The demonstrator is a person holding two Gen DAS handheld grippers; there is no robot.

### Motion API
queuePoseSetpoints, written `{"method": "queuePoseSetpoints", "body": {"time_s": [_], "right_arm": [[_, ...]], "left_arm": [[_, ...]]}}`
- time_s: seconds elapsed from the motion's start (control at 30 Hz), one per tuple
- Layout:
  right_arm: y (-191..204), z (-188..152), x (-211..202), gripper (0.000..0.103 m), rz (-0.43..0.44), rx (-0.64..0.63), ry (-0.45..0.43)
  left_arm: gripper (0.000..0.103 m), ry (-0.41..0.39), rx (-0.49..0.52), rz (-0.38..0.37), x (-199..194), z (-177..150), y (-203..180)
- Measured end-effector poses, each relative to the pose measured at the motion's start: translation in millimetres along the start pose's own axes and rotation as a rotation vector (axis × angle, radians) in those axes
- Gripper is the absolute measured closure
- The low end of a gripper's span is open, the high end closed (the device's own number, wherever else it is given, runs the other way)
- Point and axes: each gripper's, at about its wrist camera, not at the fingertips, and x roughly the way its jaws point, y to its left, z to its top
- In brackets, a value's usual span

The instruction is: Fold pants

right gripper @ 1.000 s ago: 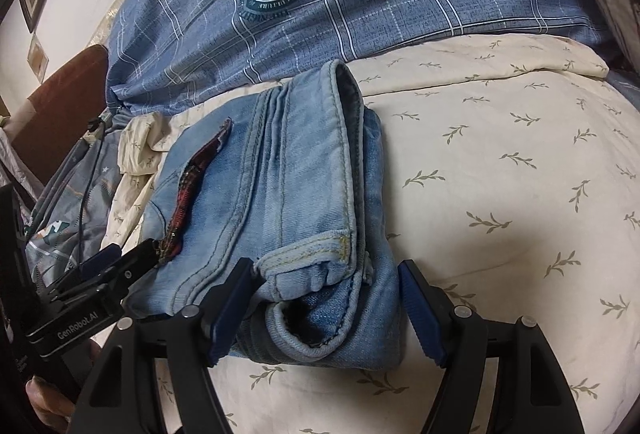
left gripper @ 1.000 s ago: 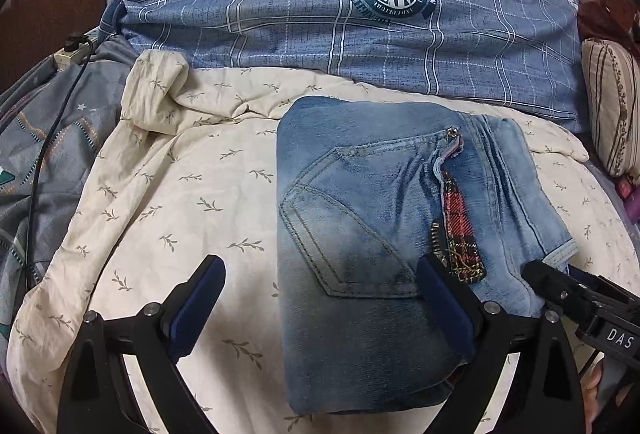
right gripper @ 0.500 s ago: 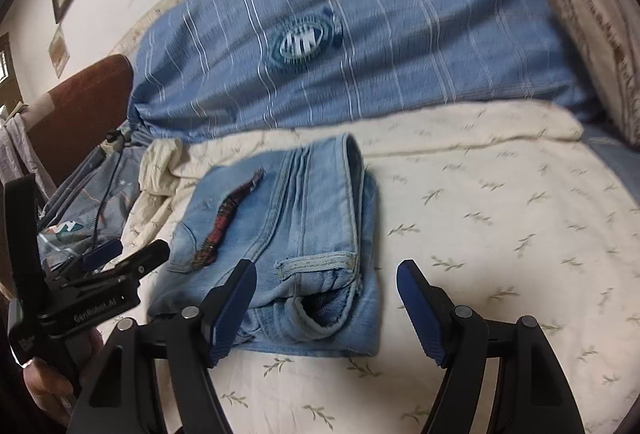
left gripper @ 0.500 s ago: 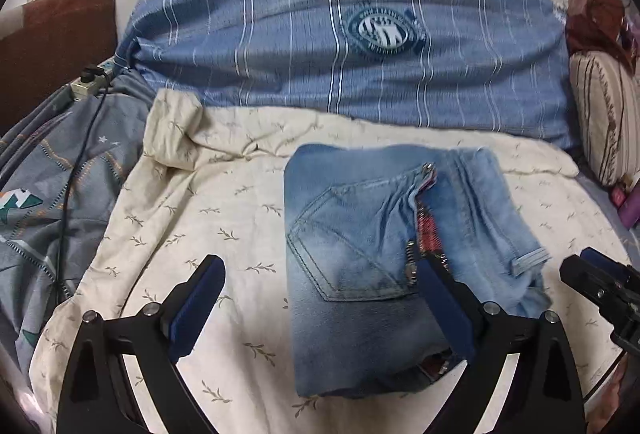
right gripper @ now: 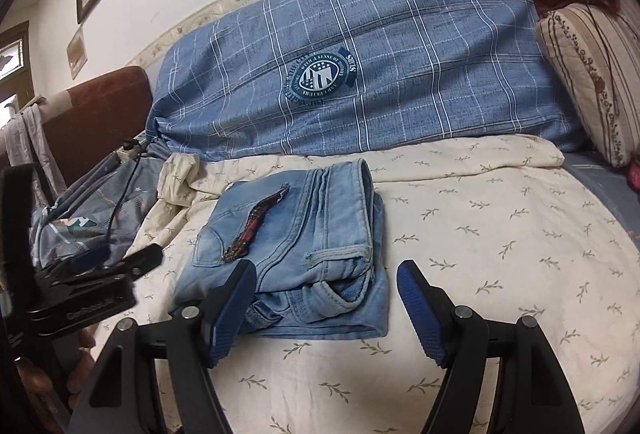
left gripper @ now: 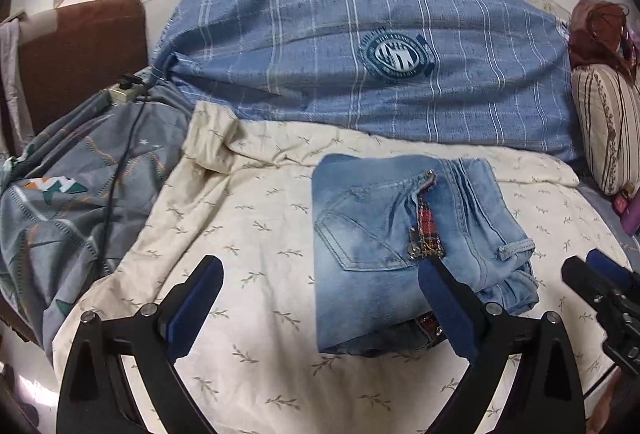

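The light blue jeans (left gripper: 384, 246) lie folded into a compact rectangle on the cream leaf-print sheet (left gripper: 256, 234), back pocket up, with a red plaid strap across them. They also show in the right wrist view (right gripper: 304, 246). My left gripper (left gripper: 320, 306) is open and empty, held back from the near edge of the jeans. My right gripper (right gripper: 326, 306) is open and empty, just short of the jeans' waistband end. The right gripper also shows in the left wrist view (left gripper: 600, 286), and the left gripper in the right wrist view (right gripper: 100, 266).
A large blue plaid pillow (left gripper: 360, 61) lies behind the jeans. A grey patterned quilt (left gripper: 68, 201) with a black cable and power strip (left gripper: 124, 89) is at the left. A striped cushion (right gripper: 592, 73) stands at the right. A brown headboard (left gripper: 80, 49) is far left.
Both grippers have pulled back and up from the folded jeans, which look smaller and farther now. The jeans have not moved.
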Motion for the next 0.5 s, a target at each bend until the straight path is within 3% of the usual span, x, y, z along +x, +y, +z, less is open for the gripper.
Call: {"method": "queuePoseSetpoints", "body": {"time_s": [0.5], "right_arm": [[20.1, -4.2, 20.6, 0.027, 0.022, -0.021, 0.036]], "left_arm": [[0.002, -0.103, 0.033, 0.07, -17.4, 4.9, 9.5]]}}
